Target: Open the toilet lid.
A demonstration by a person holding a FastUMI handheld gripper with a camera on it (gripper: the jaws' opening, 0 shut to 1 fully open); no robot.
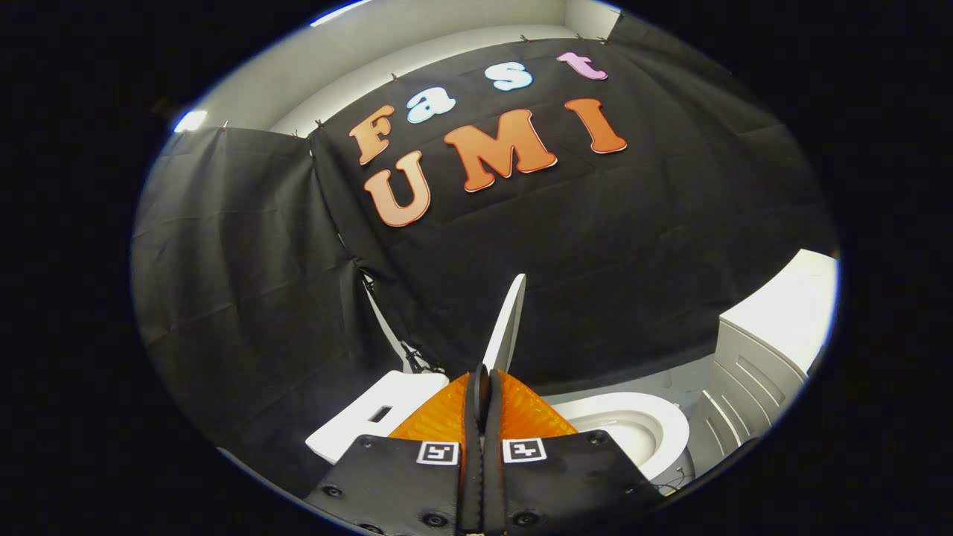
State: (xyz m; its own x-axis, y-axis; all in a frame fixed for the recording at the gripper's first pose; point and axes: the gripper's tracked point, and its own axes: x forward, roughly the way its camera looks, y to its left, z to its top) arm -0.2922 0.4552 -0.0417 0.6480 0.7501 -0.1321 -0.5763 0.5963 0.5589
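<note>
The tongs (482, 387) are pressed together on the edge of the raised toilet lid (506, 324), which stands nearly upright just ahead of them. The open toilet bowl (633, 424) lies to the right, the tank (372, 413) to the left.

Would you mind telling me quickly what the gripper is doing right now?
Gripper: shut on the raised toilet lid, its edge pinched between both fingers, above the open toilet bowl.
</note>
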